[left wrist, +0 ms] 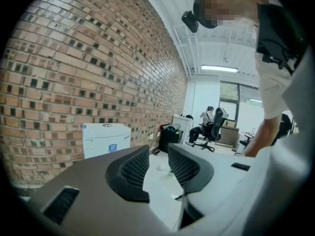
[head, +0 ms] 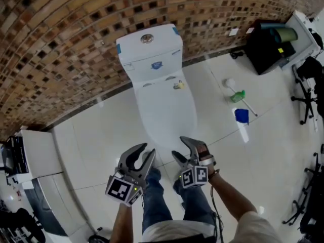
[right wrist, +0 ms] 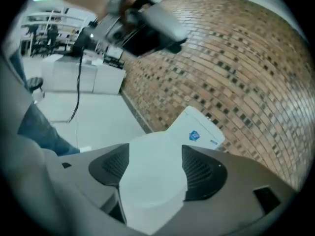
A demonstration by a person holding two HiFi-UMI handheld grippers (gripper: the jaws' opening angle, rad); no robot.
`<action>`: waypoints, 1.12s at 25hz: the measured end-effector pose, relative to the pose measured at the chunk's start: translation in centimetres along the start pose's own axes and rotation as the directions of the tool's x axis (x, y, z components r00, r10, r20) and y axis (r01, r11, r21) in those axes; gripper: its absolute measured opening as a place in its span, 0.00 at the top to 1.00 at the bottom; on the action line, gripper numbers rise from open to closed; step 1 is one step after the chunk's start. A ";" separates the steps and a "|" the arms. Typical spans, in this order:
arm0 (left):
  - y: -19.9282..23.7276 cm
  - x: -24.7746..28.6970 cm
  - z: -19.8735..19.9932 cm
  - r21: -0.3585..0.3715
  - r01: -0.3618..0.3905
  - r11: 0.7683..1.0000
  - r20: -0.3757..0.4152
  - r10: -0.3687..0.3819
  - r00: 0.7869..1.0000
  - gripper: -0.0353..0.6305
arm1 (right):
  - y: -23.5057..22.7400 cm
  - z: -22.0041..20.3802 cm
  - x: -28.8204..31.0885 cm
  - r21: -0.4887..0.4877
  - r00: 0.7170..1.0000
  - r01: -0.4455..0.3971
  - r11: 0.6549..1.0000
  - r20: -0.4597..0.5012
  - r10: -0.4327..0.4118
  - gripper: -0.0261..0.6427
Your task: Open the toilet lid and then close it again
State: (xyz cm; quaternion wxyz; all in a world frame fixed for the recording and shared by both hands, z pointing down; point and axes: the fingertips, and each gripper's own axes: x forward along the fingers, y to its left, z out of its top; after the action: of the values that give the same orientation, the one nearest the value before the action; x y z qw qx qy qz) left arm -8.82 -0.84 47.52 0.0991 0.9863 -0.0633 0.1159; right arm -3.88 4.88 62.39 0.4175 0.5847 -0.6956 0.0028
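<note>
Closed toilet point(head: 161, 85) against a curved brick wall point(head: 61, 44), both grippers held at its front end.
On the pale tiled floor point(head: 101, 130), a black bin point(head: 266, 47) and small green and blue items point(head: 240, 105) lie well to the toilet's right. The lid point(head: 167, 110) lies flat. The right gripper point(head: 180, 147) is spread wide, the lid showing beyond it ungripped; the left gripper point(head: 146, 152) is narrowly parted and empty.

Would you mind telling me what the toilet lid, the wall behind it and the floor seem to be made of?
Toilet lid: probably plastic, smooth white; ceramic not excluded. Wall: brick, rough, visible mortar joints. Floor: likely glazed tile, glossy with thin grout lines.
</note>
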 end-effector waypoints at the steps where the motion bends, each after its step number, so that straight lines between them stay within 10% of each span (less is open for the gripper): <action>1: -0.5 -0.2 1.5 -0.007 0.011 1.000 0.001 -0.011 1.000 0.77 | -2.4 2.1 -1.9 0.053 0.999 0.002 0.999 0.035 -0.004 0.45; 11: -4.4 -1.4 15.4 0.125 0.136 0.983 0.049 -0.143 0.988 0.77 | -16.8 16.4 -19.0 0.389 0.933 -0.119 0.913 0.359 -0.031 0.45; 19: -5.3 -0.8 21.3 0.212 0.164 0.963 0.077 -0.184 0.980 0.77 | -21.1 16.2 -23.3 0.555 0.909 -0.150 0.818 0.402 -0.106 0.52; 28: -9.1 -0.8 20.4 0.226 0.193 0.955 0.078 -0.215 0.974 0.77 | -21.0 15.1 -24.5 0.582 0.911 -0.123 0.804 0.387 -0.141 0.55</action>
State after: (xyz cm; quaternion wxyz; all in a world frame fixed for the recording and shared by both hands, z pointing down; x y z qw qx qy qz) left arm -3.85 3.76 26.29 -0.0011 0.9970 0.0470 0.0611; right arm 3.76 10.71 28.11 0.0570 0.6761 -0.7284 0.0950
